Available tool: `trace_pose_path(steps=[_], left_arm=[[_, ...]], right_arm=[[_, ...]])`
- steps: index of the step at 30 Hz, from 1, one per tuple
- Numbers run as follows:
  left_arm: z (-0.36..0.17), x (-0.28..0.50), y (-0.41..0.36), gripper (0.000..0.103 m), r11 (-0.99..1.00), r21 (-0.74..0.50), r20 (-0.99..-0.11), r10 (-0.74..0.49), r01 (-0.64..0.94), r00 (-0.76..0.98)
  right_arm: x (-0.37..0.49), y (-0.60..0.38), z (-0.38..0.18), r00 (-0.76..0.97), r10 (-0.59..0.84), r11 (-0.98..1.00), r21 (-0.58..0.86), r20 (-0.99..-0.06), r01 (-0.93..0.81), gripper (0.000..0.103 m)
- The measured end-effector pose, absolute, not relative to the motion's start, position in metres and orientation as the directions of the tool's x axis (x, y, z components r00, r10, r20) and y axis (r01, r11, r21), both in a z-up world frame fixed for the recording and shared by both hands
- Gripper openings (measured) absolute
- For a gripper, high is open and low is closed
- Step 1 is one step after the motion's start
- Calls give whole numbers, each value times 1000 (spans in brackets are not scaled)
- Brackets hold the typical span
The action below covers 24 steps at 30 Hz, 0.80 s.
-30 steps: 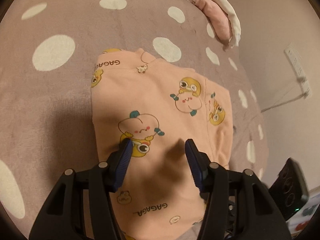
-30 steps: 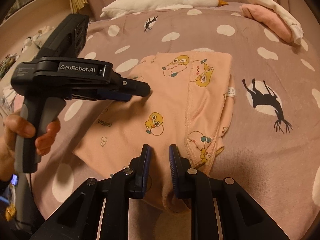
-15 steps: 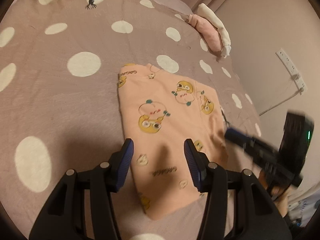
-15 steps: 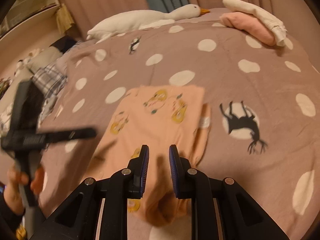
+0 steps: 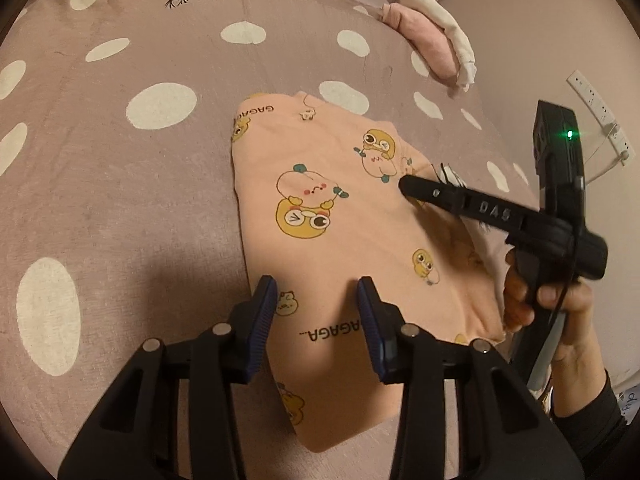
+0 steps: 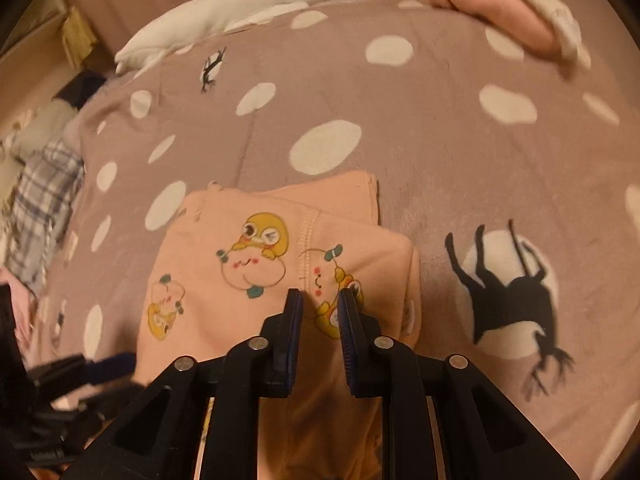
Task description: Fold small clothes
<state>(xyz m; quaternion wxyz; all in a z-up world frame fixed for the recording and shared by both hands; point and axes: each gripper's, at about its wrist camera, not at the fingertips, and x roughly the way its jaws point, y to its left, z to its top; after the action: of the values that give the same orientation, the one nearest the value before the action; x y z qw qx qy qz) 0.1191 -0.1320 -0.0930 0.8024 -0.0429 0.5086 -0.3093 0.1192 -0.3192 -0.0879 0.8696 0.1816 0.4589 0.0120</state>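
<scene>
Home bedroom: bed with dotted mauve cover (image 6: 400, 92), goose plush (image 6: 240, 4), curtains, wall socket strip (image 5: 600, 116).

"GAGAGA" on peach garment (image 5: 360, 240); "DAS" on right gripper (image 5: 404, 186)

The small peach cotton garment (image 5: 344, 216) printed with yellow cartoon ducks lies folded flat on the mauve spotted bed (image 5: 120, 184).

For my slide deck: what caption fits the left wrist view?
Open left hand-held gripper above folded peach garment on spotted bedspread.
</scene>
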Motion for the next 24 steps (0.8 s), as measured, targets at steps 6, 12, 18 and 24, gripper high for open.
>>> trace_pose_path(steps=[6, 12, 18, 24], left_arm=[[-93, 118, -135, 40, 809, -356, -797, -524, 467, 300], [-94, 117, -136, 40, 813, -339, -800, -514, 473, 310], [-94, 116, -137, 42, 822, -329, -804, -502, 465, 319], [-93, 114, -122, 53, 828, -361, -802, -511, 429, 311]], right_arm=[[89, -303, -59, 621, 202, 949, 307, -758, 66, 16], [51, -284, -55, 595, 237, 956, 295, -768, 0, 16], [54, -279, -74, 548, 194, 969, 247, -814, 23, 16], [45, -299, -63, 569, 302, 913, 403, -765, 58, 22]])
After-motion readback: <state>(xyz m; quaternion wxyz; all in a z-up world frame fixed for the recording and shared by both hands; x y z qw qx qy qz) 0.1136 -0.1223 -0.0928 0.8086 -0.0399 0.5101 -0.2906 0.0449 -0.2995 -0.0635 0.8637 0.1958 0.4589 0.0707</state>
